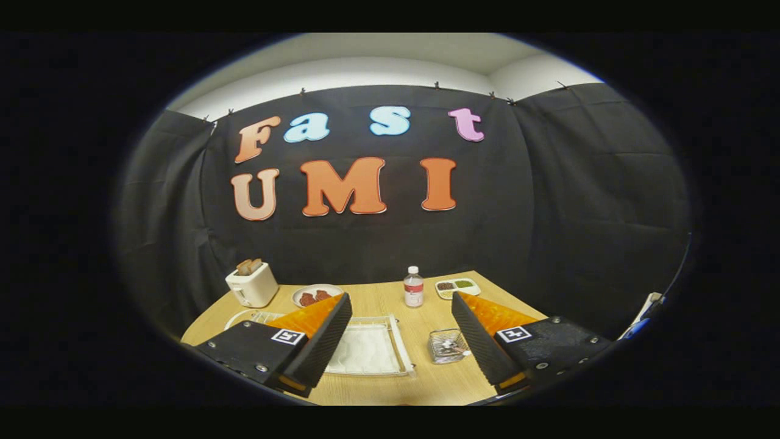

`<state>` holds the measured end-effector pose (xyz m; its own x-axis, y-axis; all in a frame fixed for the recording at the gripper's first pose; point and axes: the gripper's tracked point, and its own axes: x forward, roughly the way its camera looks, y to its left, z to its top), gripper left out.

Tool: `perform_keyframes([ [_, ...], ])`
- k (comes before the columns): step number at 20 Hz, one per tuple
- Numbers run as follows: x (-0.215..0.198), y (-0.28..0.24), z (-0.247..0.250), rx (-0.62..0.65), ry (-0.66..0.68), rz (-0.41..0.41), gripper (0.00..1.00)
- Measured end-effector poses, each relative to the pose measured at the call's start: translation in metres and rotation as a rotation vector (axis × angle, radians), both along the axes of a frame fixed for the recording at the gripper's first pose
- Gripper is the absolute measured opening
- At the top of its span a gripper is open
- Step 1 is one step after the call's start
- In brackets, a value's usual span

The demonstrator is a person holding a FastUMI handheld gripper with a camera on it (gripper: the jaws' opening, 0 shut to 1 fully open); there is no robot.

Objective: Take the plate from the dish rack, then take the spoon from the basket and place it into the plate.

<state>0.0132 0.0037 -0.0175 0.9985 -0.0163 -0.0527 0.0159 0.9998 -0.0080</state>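
- Gripper (401, 308): the two fingers stand spread wide apart, released, with nothing between them; it is held high above the table, well clear of every item.
- Between the fingers, on the table: a clear wire-framed dish rack (372, 347) on a pale drip tray. The left finger covers its near-left part.
- Plate (244, 316): a white round rim shows just beyond the left finger, at the rack's left end. The view here is poor; it appears to be the plate in or against the rack, but whether it stands or lies flat cannot be told.
- Small clear square basket (448, 346): sits just beside the right finger's inner edge, near the rack's right end. Metal cutlery lies inside, taken to be the spoon (450, 345); its shape is too small to confirm.
- Beyond the fingers: a clear plastic bottle with a red label (414, 286), a white dish of dark red food (317, 295), a cream toaster holding bread (251, 284), and a white divided tray (457, 287) of condiments.
- All rest on a light wooden table (420, 378).
- Step in hand, as judged: the first, the approach to the plate; nothing is taken yet.
- Next move calls for descending leftward and closing the fingers over the plate's rim, clear of the rack wires.
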Motion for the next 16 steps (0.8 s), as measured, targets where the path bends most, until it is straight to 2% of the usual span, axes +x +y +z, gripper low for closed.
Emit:
perform_keyframes([
  [8,0.022,0.053,-0.04,0.019,0.142,0.099,0.98],
  [16,0.055,0.105,-0.092,-0.004,0.318,0.16,0.99],
])
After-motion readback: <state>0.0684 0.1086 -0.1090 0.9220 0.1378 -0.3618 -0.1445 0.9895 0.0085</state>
